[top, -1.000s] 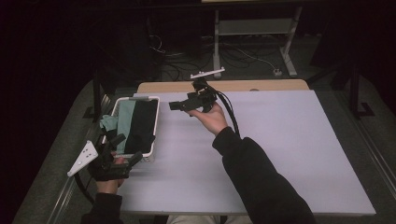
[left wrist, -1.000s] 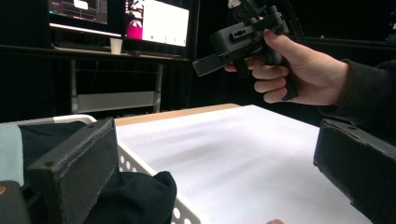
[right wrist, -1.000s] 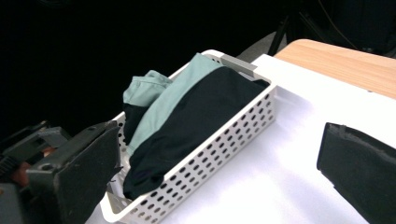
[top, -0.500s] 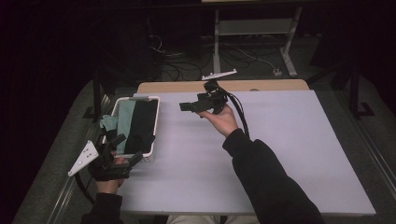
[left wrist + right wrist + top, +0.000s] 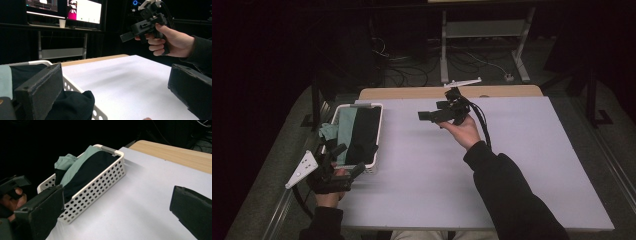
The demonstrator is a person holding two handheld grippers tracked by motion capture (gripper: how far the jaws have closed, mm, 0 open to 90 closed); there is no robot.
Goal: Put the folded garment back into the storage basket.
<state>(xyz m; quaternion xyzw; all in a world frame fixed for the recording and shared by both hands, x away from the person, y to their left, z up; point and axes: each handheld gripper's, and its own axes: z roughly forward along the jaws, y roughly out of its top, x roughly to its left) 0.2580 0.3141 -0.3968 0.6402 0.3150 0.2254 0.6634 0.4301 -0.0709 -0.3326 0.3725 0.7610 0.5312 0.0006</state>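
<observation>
The left gripper (image 5: 343, 161) sits at the near left edge of the table (image 5: 522, 165), its jaws spread wide and holding nothing; in the left gripper view one jaw overlaps the near corner of the white perforated basket (image 5: 376, 131). The right gripper (image 5: 428, 116) is held up above the middle of the table toward the far side, pointing left at the basket, its jaws likewise spread apart and empty.

The basket stands at the left side of the table and holds folded clothes: a black garment (image 5: 87, 170) on top and a pale green garment (image 5: 68, 167) bunched along its left side, spilling over the rim.

Judging from this, the work in hand is taking clothing from the basket. The basket looks light, so a jaw that catches its rim or a hole in its wall could drag or tip it off the left edge. Pinching too deep might lift both garments together, since they lie pressed against each other.

No brand, label or writing can be read; the monitors (image 5: 83, 11) beyond the table are too blurred.
</observation>
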